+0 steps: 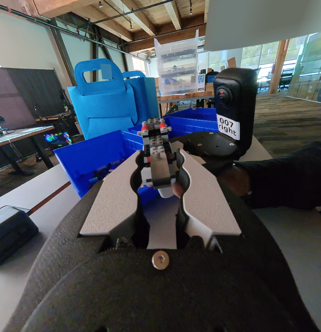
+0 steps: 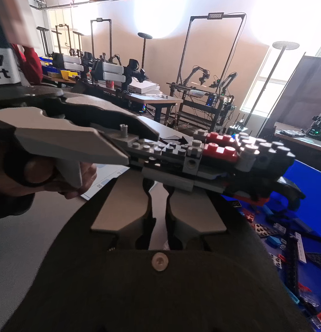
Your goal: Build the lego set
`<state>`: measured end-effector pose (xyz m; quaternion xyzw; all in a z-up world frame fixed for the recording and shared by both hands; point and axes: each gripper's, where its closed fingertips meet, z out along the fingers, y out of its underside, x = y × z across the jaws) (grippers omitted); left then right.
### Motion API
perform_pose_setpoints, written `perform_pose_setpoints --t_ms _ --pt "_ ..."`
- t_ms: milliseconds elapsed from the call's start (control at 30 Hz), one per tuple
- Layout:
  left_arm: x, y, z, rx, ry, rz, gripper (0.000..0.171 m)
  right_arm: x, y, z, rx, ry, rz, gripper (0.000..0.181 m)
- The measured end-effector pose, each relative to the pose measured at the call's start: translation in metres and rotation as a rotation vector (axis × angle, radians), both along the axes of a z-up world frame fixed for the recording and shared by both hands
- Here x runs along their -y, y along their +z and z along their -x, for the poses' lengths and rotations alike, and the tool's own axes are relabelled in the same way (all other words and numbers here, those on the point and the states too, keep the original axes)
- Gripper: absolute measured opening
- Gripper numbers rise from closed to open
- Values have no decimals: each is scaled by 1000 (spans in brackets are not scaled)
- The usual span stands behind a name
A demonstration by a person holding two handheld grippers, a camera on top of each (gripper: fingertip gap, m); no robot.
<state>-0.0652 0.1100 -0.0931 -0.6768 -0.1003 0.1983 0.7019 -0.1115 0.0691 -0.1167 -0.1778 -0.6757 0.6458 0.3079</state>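
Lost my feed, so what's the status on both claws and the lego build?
Left claw shut on lego build, held over blue bins. Right claw under the build, fingers close together; grip unclear. Nothing in the way.

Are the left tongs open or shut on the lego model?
Shut on it. The left tongs press the lego model from both sides, and it is held in the air above the blue bin.

Studded plastic lego model point(image 1: 157, 158) between the left gripper's point(image 1: 159, 161) rough matt grey fingers point(image 1: 116, 195); beyond it, glossy blue plastic bins point(image 1: 91, 158) and a felt bag point(image 1: 104, 106).
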Motion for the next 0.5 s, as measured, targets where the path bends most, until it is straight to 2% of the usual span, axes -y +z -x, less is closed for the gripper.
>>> perform_pose_setpoints --t_ms 133,333,500 --pt "7 2 5 20 9 -36 40 1 -5 1 34 7 -2 2" --pt "38 6 27 112 28 -259 43 2 -9 1 52 5 -19 3" --pt "64 25 33 165 15 -382 43 3 -11 1 42 0 -40 3"
